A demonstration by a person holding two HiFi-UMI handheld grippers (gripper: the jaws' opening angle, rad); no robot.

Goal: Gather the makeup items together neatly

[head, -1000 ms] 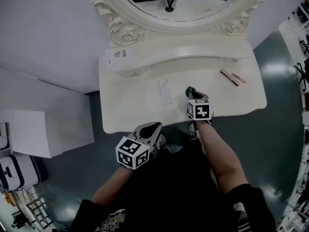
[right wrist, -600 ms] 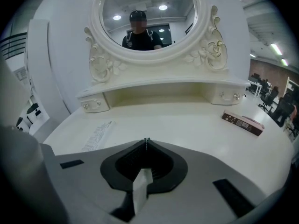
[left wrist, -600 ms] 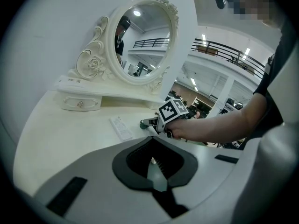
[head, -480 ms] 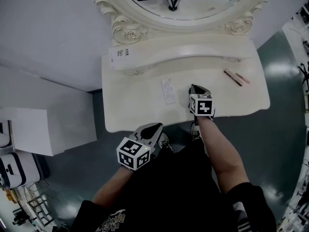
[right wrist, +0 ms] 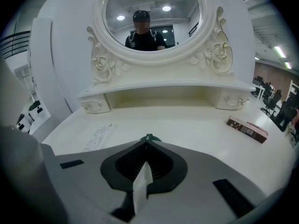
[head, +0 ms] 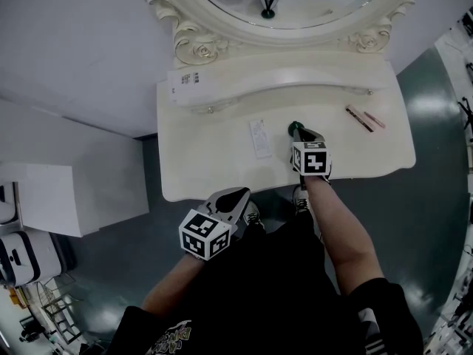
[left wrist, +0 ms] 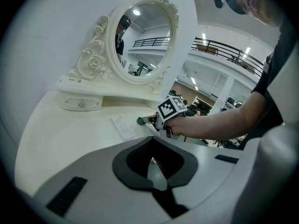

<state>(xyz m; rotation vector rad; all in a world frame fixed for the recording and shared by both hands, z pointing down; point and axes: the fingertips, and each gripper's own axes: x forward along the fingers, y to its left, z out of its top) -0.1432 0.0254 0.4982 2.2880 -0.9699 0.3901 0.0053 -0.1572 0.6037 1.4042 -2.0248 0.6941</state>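
My right gripper is over the middle of the cream vanity top, shut on a small green-tipped item whose end pokes out past the jaw tips. A flat white packet lies just left of it. A dark slim box and a pink stick lie together at the right. My left gripper hangs off the table's front edge, jaws together, nothing seen between them. From the left gripper view the right gripper and packet show ahead.
An oval mirror in an ornate frame stands at the back over a raised shelf with small drawers. A white label lies on the shelf's left end. White cabinets stand at the left on the dark floor.
My right gripper has edged slightly further onto the table top, and the green tip shows again beyond its jaws. The left gripper has hardly moved.
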